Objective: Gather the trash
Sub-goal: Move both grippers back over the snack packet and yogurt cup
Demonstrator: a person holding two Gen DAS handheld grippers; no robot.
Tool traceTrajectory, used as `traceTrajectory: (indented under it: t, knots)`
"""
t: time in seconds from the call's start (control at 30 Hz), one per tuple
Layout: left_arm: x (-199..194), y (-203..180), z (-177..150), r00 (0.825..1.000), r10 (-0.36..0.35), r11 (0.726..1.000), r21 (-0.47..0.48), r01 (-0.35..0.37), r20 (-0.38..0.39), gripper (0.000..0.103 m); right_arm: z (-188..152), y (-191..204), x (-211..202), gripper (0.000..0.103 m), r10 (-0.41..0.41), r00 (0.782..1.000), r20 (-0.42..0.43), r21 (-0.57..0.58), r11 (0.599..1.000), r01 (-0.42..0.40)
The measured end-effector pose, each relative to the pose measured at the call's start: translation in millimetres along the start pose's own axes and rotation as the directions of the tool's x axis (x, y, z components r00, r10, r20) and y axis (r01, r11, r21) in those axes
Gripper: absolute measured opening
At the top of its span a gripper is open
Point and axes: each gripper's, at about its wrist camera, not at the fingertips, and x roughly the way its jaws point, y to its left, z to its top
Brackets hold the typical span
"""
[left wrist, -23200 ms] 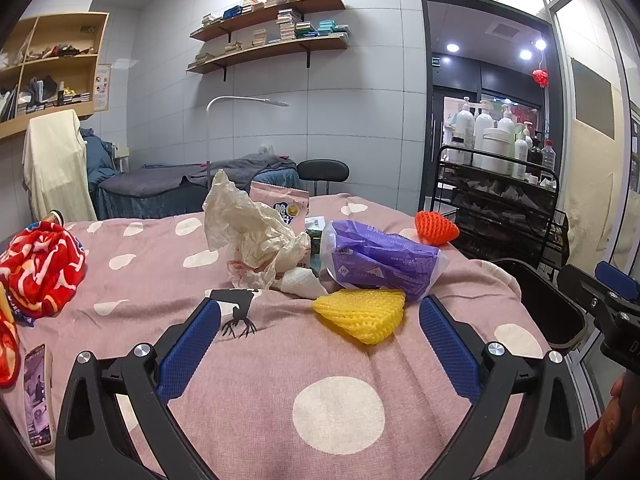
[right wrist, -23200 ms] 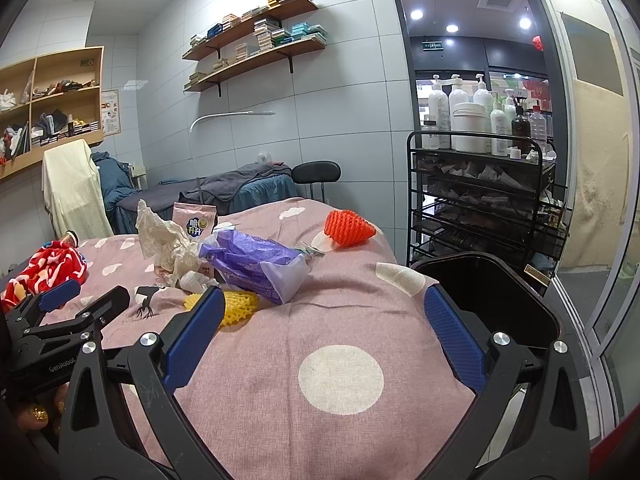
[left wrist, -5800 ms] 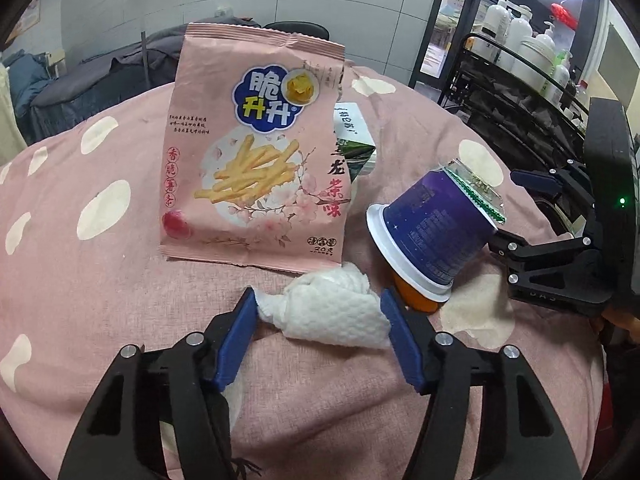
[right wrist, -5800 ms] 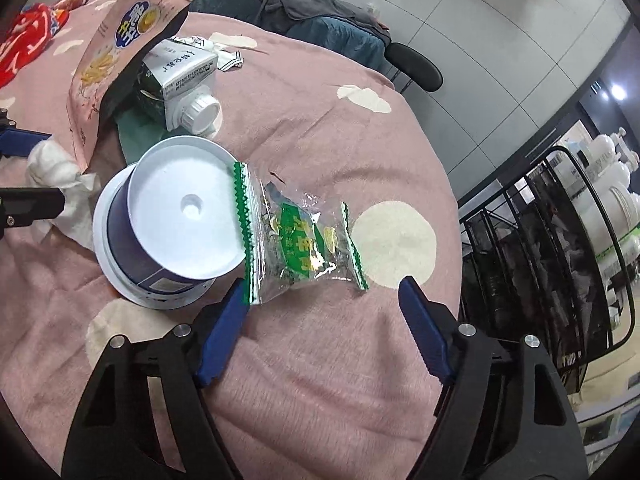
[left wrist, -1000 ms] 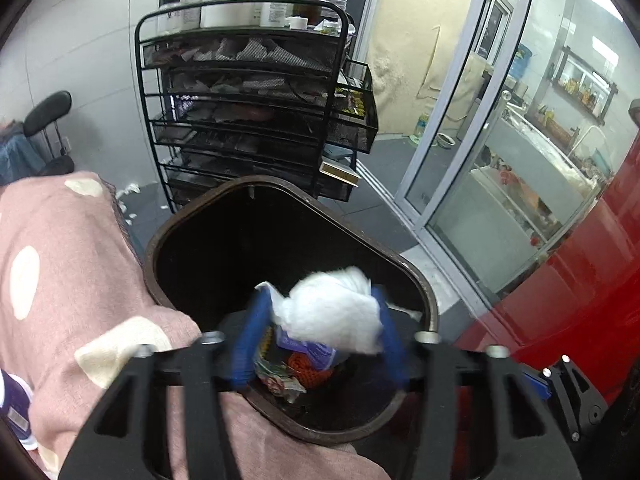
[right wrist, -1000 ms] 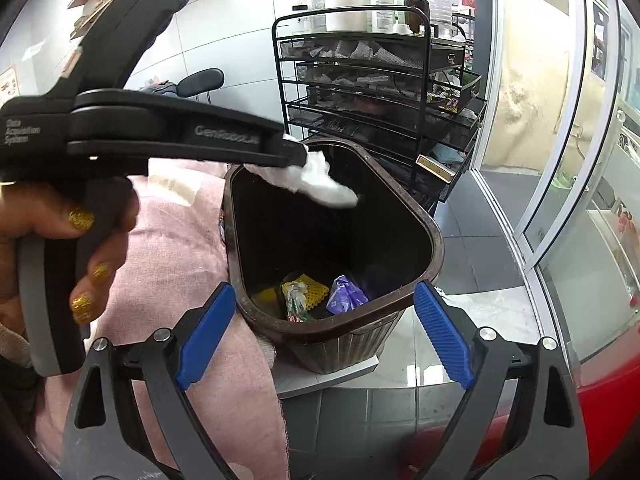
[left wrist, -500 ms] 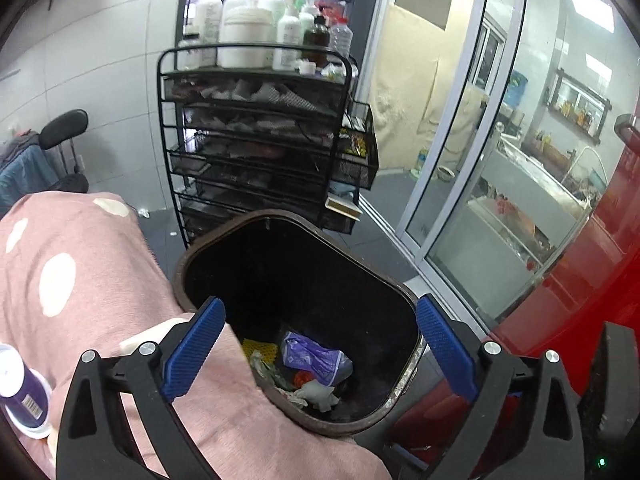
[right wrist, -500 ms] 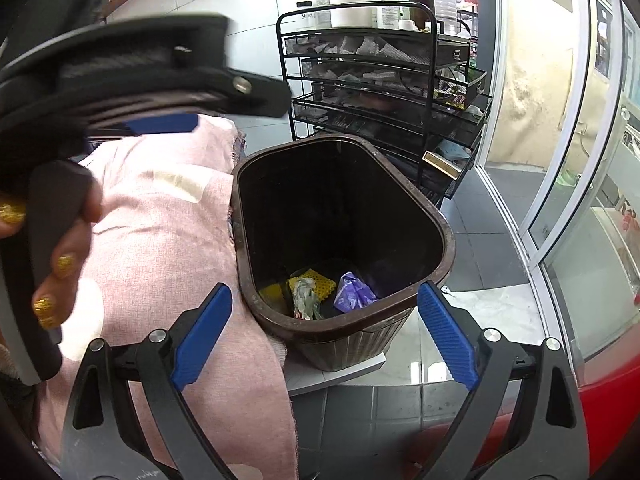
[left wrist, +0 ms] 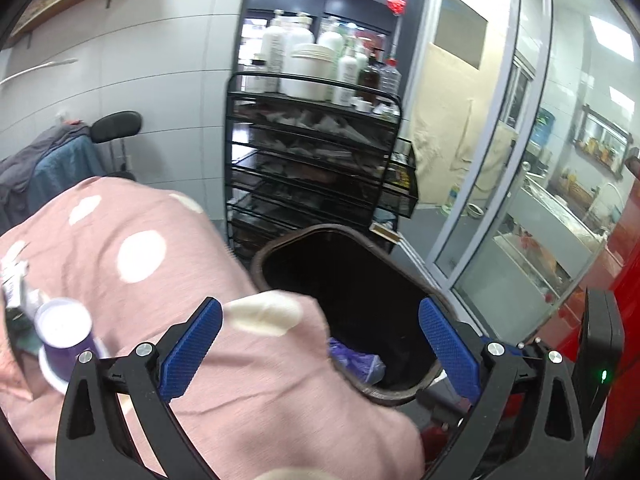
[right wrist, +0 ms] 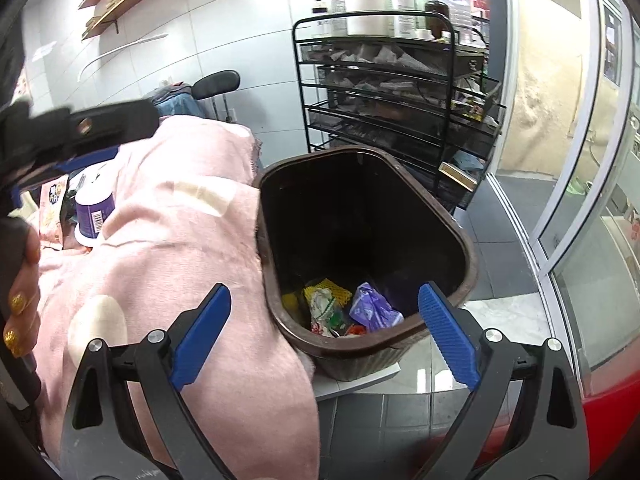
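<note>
A dark brown trash bin [right wrist: 452,236] stands on the floor beside the pink polka-dot table [right wrist: 168,264]; it also shows in the left wrist view [left wrist: 276,250]. Inside lie a yellow foam net [right wrist: 330,290], a purple bag [right wrist: 372,306] and a green wrapper [right wrist: 326,312]. My left gripper [left wrist: 318,344] is open and empty above the table edge next to the bin. My right gripper [right wrist: 324,338] is open and empty over the bin's near rim. A purple cup [left wrist: 66,330] lies on the table, also in the right wrist view [right wrist: 94,208], next to a pink snack bag [right wrist: 52,208].
A black wire rack [left wrist: 316,168] with bottles stands just behind the bin. Glass doors [left wrist: 520,200] are to the right. A black chair [left wrist: 116,126] and a draped bed are behind the table. A red surface [right wrist: 600,412] is at the lower right.
My left gripper opened and dropped the white tissue into the bin, then swung left toward the table. The right gripper stayed open over the bin.
</note>
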Motion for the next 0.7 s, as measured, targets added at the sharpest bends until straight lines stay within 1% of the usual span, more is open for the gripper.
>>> traceTrajectory:
  t: [0.13,0.2,0.33,0.47,0.63,0.7]
  knots:
    - [-13.8,17.2,-12.7,0.999,0.034,0.999,-0.017,-0.034,-0.009,0.098,4.3,13.7,2.1,0.094,0.030,1.000,0.005,-0.030,0.999,-0.030]
    - [-20.1,28.0,-19.0,0.999,0.043,0.998,-0.045,-0.044,-0.014,0.098,7.2,23.2,4.4,0.094,0.043,0.999,0.003,-0.049,0.998,-0.043]
    - [-33.5,52.0,-33.0,0.996,0.083,0.990,-0.109,-0.085,-0.027,0.098,12.5,42.2,6.9,0.094,0.066,0.998,0.006,-0.084,0.994,-0.066]
    - [-49.2,73.9,-46.7,0.989,0.145,0.981,-0.127,-0.148,-0.032,0.098,17.8,62.1,10.3,0.094,0.089,0.996,0.001,-0.119,0.989,-0.088]
    - [-67.8,102.3,-65.4,0.981,0.191,0.966,-0.169,-0.195,-0.038,0.098,22.1,90.1,14.3,0.094,0.125,0.992,-0.012,-0.169,0.978,-0.125]
    - [-74.2,110.7,-71.6,0.975,0.219,0.959,-0.177,-0.222,-0.037,0.098,24.0,104.2,16.0,0.094,0.143,0.990,-0.017,-0.194,0.971,-0.143]
